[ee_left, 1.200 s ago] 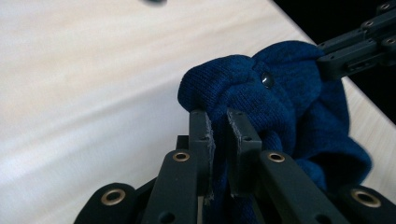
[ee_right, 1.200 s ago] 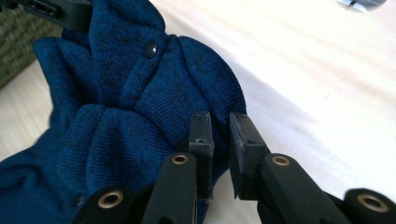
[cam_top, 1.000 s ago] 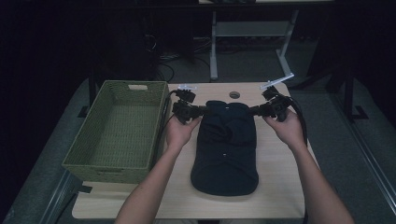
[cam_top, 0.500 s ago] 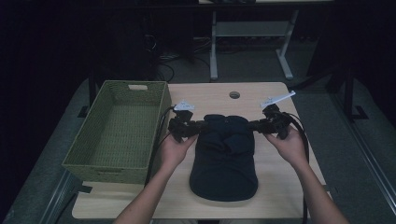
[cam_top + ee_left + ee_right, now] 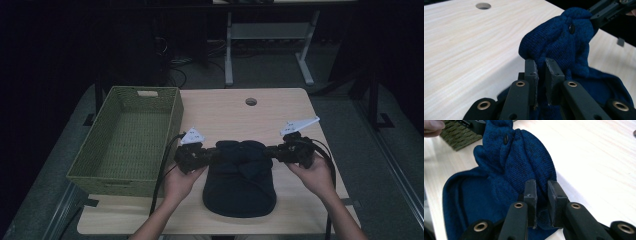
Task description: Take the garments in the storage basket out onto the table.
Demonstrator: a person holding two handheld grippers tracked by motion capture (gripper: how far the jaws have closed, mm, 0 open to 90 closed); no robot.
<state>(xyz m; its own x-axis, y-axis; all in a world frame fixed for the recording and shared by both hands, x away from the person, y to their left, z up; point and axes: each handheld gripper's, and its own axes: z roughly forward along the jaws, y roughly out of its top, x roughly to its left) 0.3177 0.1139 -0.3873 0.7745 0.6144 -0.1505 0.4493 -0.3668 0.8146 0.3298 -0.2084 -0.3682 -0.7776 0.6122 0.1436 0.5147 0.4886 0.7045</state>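
Knit garment [image 5: 240, 180], mid-frame on tabletop [image 5: 225, 115], pinched at both top corners by left claw [image 5: 540, 72] and right claw [image 5: 541, 192]; thin grips may slip mid-fold.

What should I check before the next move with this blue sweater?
1. Left tongs clamped on the sweater: ok.
2. Right tongs clamped on it: ok.
3. Folded edge held level between both tongs: ok.
4. Lower half lying flat on the table: ok.
5. Basket open beside the sweater: ok.
6. Fold lined up with the hem: cannot tell.
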